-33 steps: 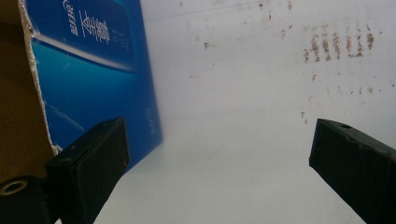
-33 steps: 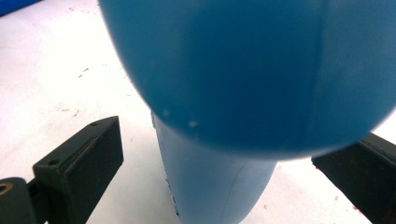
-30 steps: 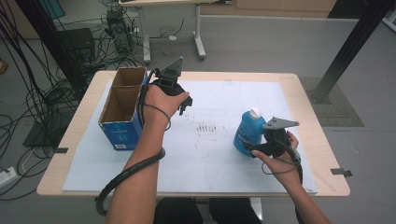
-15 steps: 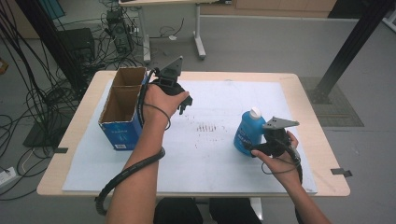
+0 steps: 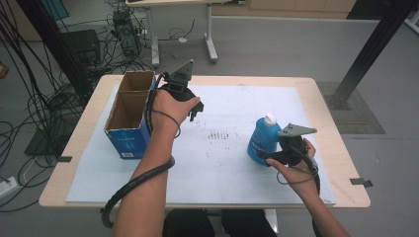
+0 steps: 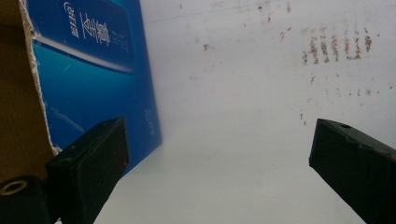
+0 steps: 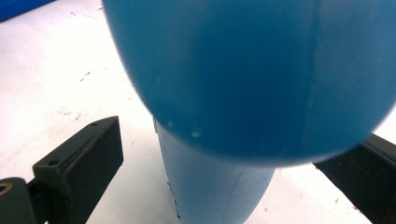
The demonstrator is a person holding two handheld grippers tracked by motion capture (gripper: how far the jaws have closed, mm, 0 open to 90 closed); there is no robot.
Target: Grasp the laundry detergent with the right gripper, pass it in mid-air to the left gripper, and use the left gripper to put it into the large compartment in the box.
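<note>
Blue bottle [image 5: 263, 138] sits between the right gripper's [image 5: 267, 157] spread jaws; left gripper [image 5: 195, 109] gapes by the white-lettered carton [image 5: 129, 140].

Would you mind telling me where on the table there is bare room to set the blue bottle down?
The white mat is bare between the cardboard box and the blue bottle, and along its far edge. It is crowded beside the box, at the left tool, and where the right tool flanks the bottle.

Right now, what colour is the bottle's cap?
White, on the blue bottle; clearest in the high view.
</note>
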